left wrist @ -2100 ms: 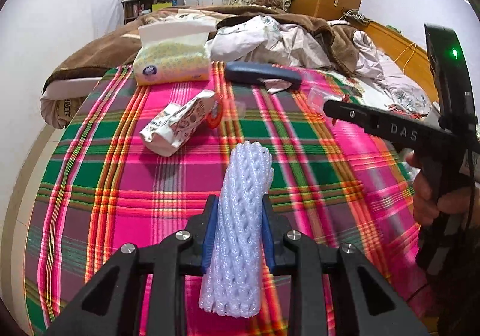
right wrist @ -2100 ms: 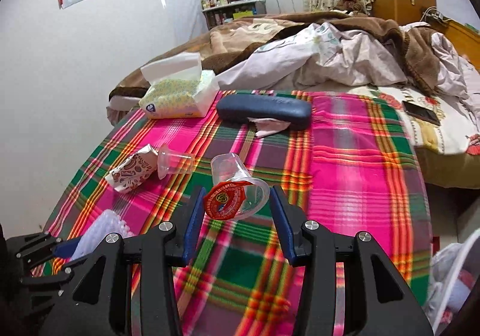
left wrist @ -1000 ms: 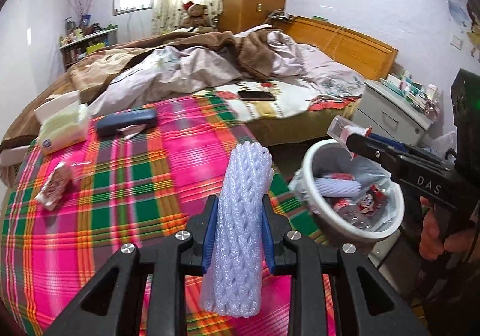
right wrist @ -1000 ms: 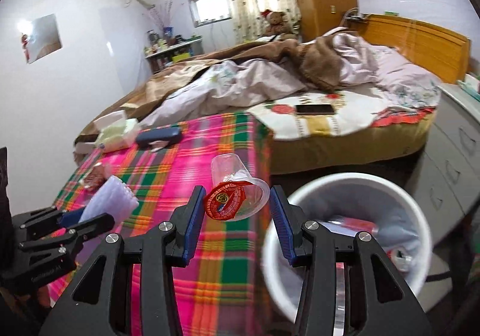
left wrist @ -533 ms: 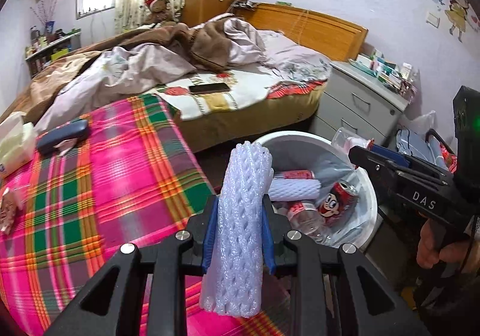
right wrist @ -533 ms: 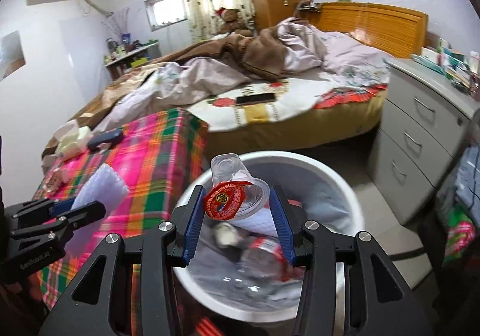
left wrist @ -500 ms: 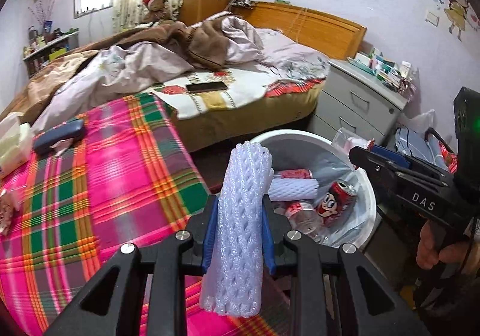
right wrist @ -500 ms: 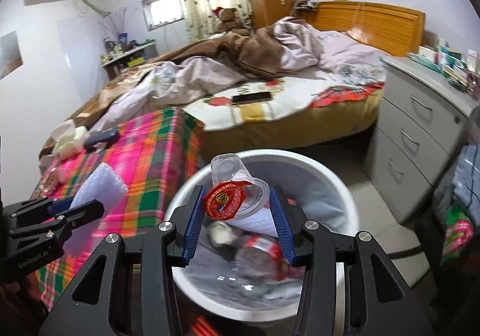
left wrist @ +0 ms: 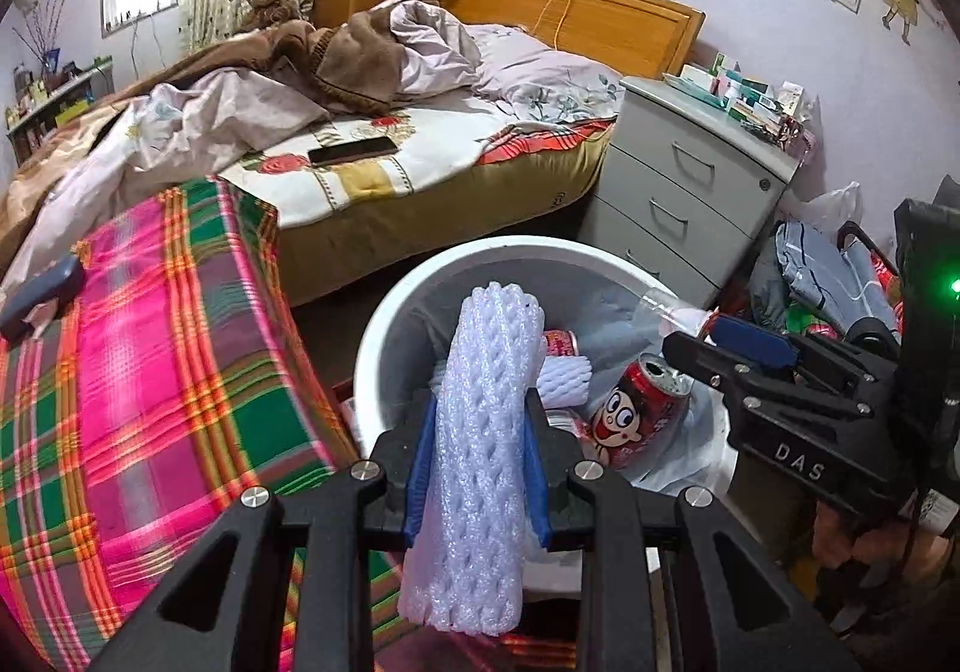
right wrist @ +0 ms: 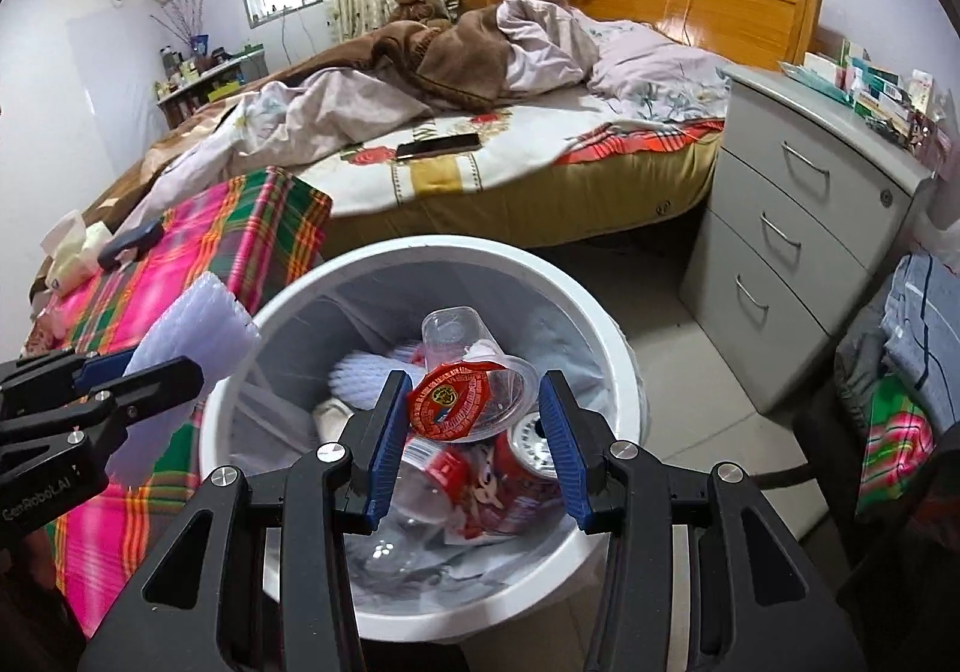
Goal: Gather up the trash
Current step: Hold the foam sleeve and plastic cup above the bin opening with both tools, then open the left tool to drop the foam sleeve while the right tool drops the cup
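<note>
My left gripper (left wrist: 477, 468) is shut on a white foam net sleeve (left wrist: 480, 450) and holds it upright at the near rim of the white trash bin (left wrist: 384, 336). My right gripper (right wrist: 471, 432) is shut on a clear plastic cup with a red foil lid (right wrist: 465, 393), held over the bin's (right wrist: 588, 312) open mouth. The bin holds a red drink can (left wrist: 639, 408), foam sleeves and plastic bottles. The left gripper with its sleeve (right wrist: 192, 339) also shows at the left in the right wrist view. The right gripper (left wrist: 708, 339) also shows at the right in the left wrist view.
A plaid-covered table (left wrist: 132, 384) stands left of the bin, with a dark case (left wrist: 42, 288) and a tissue pack (right wrist: 75, 249) on it. Behind is an unmade bed (left wrist: 420, 144) with a phone (left wrist: 351, 149). A grey drawer unit (right wrist: 798, 228) stands to the right.
Both grippers have swung from the plaid table over to the trash bin, still holding the sleeve and the cup. The bin is now closer and the right gripper is above it.
</note>
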Demonstrator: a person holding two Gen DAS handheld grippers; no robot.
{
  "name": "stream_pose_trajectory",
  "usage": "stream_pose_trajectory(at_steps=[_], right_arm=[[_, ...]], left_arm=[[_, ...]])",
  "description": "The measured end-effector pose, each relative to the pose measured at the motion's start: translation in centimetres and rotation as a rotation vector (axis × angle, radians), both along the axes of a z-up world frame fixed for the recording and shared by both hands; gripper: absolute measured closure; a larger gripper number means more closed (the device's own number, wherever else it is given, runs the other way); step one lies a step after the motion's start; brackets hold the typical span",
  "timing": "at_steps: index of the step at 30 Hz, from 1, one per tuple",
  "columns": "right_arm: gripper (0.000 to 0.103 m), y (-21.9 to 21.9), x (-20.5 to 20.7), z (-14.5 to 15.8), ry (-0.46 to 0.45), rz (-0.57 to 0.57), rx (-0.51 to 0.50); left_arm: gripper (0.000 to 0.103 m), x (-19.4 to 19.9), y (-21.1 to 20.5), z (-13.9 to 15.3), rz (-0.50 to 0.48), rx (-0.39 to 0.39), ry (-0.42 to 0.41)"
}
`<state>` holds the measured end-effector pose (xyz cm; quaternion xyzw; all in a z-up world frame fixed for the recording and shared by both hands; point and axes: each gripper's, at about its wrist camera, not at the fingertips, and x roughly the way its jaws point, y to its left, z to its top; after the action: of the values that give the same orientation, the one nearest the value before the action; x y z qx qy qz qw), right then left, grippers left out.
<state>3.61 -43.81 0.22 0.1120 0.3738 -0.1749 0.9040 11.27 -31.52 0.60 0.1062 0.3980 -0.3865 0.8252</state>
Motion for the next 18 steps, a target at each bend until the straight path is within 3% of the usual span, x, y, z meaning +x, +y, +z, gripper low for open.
stream_pose_trajectory(at_steps=[3,6,10,18], right_arm=[[0.057,-0.8,0.0,-0.3,-0.002,0.003,0.038],[0.057,-1.0,0.1,-0.6,0.01,-0.007,0.043],[0.046,-0.7,0.0,-0.6,0.006,-0.001,0.033],[0.045,-0.3,-0.2,-0.4,-0.003,0.0,0.026]], left_arm=[[0.069,0.1,-0.6,-0.4,-0.003,0.011,-0.004],[0.048,0.2,-0.8,-0.8,-0.012,0.013,0.0],[0.042,0.5,-0.8,-0.8,0.001,0.01,0.007],[0.041,0.5,0.5,-0.7,0.028,0.002,0.006]])
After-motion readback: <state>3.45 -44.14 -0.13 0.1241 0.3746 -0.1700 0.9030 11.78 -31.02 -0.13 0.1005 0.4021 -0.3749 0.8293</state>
